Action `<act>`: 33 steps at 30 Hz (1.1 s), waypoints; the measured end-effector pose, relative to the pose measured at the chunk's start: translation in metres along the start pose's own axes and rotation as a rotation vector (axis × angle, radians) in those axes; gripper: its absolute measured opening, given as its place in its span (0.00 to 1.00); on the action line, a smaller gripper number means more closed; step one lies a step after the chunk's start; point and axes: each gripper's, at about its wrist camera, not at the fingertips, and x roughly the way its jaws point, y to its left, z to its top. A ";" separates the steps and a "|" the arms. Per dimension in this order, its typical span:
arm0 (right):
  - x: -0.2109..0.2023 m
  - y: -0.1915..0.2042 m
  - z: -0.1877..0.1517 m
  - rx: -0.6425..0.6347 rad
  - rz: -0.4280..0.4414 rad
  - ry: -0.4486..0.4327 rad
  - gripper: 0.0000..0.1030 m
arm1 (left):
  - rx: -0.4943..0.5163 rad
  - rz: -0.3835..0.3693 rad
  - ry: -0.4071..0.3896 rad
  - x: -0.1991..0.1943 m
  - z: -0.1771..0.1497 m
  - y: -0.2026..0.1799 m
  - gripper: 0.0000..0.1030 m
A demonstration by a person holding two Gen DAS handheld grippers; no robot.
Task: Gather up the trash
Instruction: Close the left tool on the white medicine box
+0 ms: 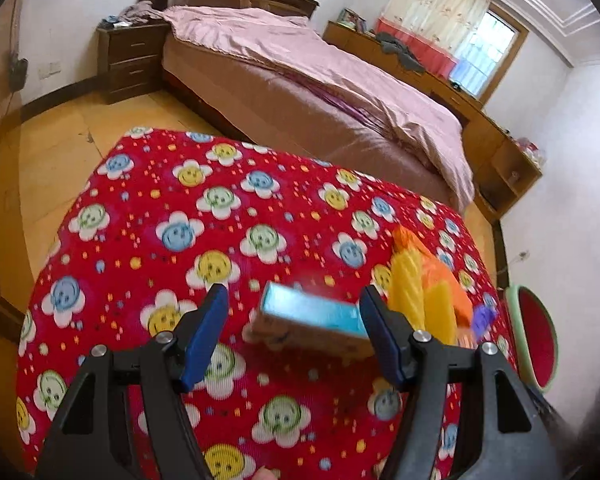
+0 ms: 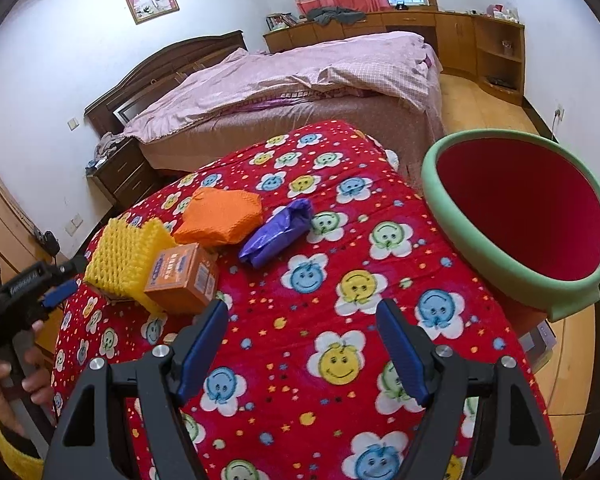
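A small orange-brown carton [image 2: 182, 280] with a blue top face lies on the red flower-print table cover [image 2: 340, 264]; in the left wrist view the carton [image 1: 312, 322] is blurred. My left gripper [image 1: 294, 300] is open with the carton between its blue pads, nearer the right pad. It shows from outside at the left edge of the right wrist view [image 2: 56, 292]. Beside the carton lie yellow ridged foam [image 2: 124, 256], an orange foam piece [image 2: 220, 216] and a crumpled purple bag [image 2: 276, 232]. My right gripper [image 2: 302, 316] is open and empty above the cover.
A round bin with a green rim [image 2: 512, 284] and red inside stands at the table's right edge, also seen in the left wrist view [image 1: 534, 336]. A bed [image 2: 300, 92] with pink bedding stands behind the table, with a nightstand [image 1: 134, 60] and wooden cabinets [image 2: 460, 36] around.
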 end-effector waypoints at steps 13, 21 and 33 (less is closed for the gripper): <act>-0.001 -0.025 0.001 0.041 0.018 0.004 0.76 | -0.037 0.104 0.082 0.026 -0.012 0.004 0.66; 0.004 -0.022 -0.003 0.035 0.044 0.019 0.76 | -0.043 0.132 0.114 0.031 -0.026 0.016 0.66; -0.008 -0.024 -0.009 0.045 0.062 0.007 0.76 | 0.069 0.270 0.133 0.028 -0.030 0.018 0.66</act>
